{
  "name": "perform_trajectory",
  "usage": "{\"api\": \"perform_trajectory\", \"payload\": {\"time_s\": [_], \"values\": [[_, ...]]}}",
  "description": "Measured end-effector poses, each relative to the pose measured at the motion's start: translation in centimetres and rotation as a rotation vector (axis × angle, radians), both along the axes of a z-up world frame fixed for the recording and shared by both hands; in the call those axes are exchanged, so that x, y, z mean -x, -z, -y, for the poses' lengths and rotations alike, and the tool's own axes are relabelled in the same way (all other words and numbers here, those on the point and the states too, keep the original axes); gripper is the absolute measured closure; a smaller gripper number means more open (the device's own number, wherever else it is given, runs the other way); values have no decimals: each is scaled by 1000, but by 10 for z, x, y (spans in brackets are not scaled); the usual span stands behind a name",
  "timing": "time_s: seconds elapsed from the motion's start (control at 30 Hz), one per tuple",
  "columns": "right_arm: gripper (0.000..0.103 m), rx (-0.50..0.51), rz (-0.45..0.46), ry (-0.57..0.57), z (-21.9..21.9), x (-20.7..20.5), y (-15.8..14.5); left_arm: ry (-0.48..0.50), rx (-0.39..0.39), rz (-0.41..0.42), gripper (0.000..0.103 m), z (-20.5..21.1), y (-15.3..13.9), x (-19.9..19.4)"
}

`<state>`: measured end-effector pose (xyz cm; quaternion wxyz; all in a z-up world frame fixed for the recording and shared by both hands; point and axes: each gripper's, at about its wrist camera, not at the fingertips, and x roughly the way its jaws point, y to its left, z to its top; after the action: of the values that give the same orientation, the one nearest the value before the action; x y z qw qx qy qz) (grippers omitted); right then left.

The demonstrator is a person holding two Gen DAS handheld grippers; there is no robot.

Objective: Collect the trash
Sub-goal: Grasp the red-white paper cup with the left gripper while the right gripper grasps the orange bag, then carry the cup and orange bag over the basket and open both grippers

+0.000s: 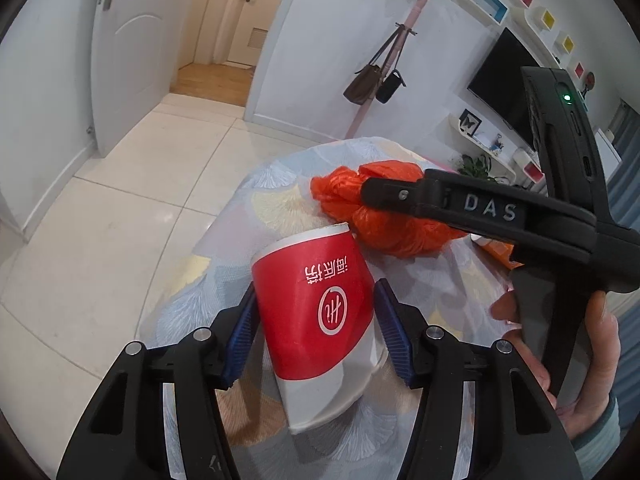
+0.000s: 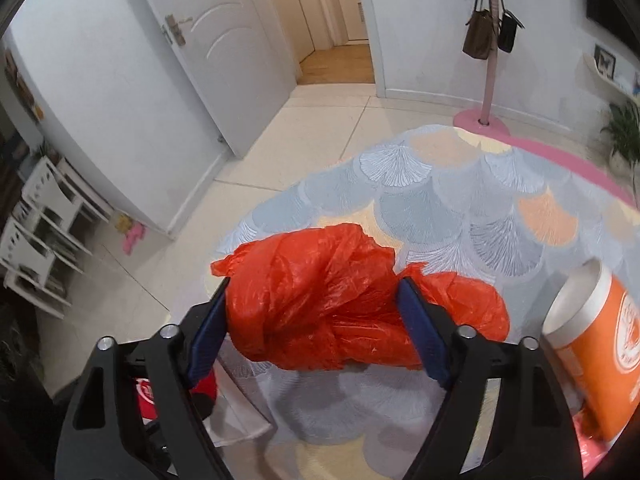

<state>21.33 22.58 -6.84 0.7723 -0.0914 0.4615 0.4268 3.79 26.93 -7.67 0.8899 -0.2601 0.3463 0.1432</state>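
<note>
A red and white paper cup [image 1: 320,320] lies between the blue pads of my left gripper [image 1: 314,328], which is shut on it above the patterned tablecloth [image 1: 248,200]. A crumpled orange plastic bag [image 2: 320,304] sits between the pads of my right gripper [image 2: 316,320], which is shut on it. The bag also shows in the left wrist view [image 1: 384,216], partly behind the right gripper's black body [image 1: 480,208]. A bit of the red cup [image 2: 200,392] shows low left in the right wrist view.
An orange and white cup [image 2: 600,344] lies on its side at the table's right. The round table's cloth [image 2: 480,208] fills the foreground. Beyond are tiled floor [image 1: 120,208], white doors, a pink coat stand [image 2: 490,80] with bags, and a wall TV [image 1: 504,80].
</note>
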Motion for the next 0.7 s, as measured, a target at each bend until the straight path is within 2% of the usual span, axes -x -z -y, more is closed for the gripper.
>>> {"api": "perform_trajectory", "payload": {"time_s": [0.07, 0.17, 0.3, 0.4, 0.7], "values": [[55, -8, 7, -25, 4, 7, -5, 4, 12, 7, 49, 1, 0, 2], [67, -1, 33, -34, 13, 19, -12, 12, 13, 18, 49, 3, -3, 1], [71, 8, 85, -4, 33, 33, -17, 32, -13, 64, 49, 14, -12, 4], [72, -28, 71, 41, 57, 32, -23, 60, -30, 86, 49, 26, -20, 6], [72, -139, 131, 201, 149, 37, -66, 170, -90, 168, 49, 77, -53, 4]]}}
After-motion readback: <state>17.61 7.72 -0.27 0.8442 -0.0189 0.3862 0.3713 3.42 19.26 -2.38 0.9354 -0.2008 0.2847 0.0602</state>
